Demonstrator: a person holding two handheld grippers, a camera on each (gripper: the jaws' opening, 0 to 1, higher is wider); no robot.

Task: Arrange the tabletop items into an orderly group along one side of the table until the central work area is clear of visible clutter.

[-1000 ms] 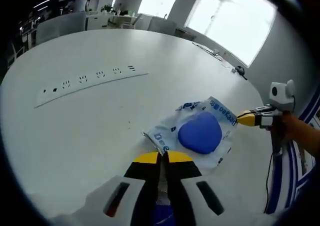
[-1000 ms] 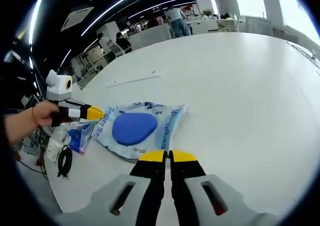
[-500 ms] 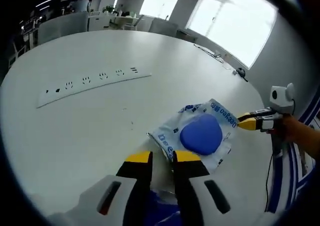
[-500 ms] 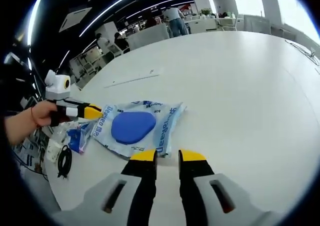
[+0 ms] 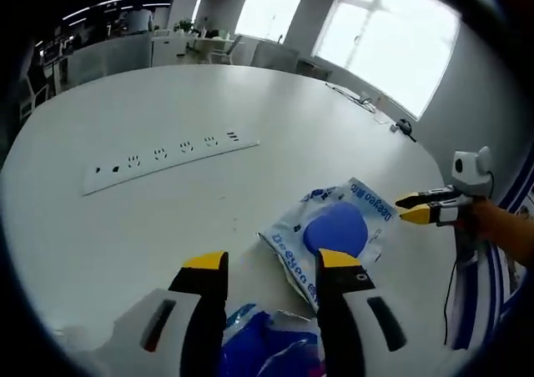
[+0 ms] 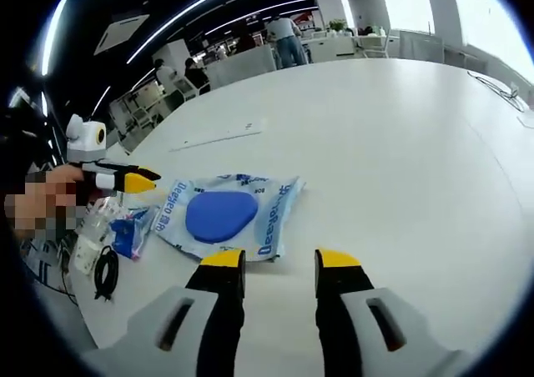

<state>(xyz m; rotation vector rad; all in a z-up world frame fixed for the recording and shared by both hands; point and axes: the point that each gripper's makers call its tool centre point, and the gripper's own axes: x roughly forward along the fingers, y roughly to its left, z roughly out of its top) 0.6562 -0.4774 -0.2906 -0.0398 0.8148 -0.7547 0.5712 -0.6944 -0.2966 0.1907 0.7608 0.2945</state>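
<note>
Claw jaws on both my left claw (image 5: 269, 264) and right claw (image 6: 282, 260) are gaping apart and gripping nothing, because I am leaving the blue-pad bag (image 6: 225, 213) lying flat near the tabletop (image 6: 392, 135) edge, beside the small blue packet (image 6: 129, 230).

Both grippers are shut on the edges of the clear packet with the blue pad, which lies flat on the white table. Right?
Not quite. Both grippers are open and off the packet: left gripper in the left gripper view, right gripper in the right gripper view. The packet does lie flat on the table.
</note>
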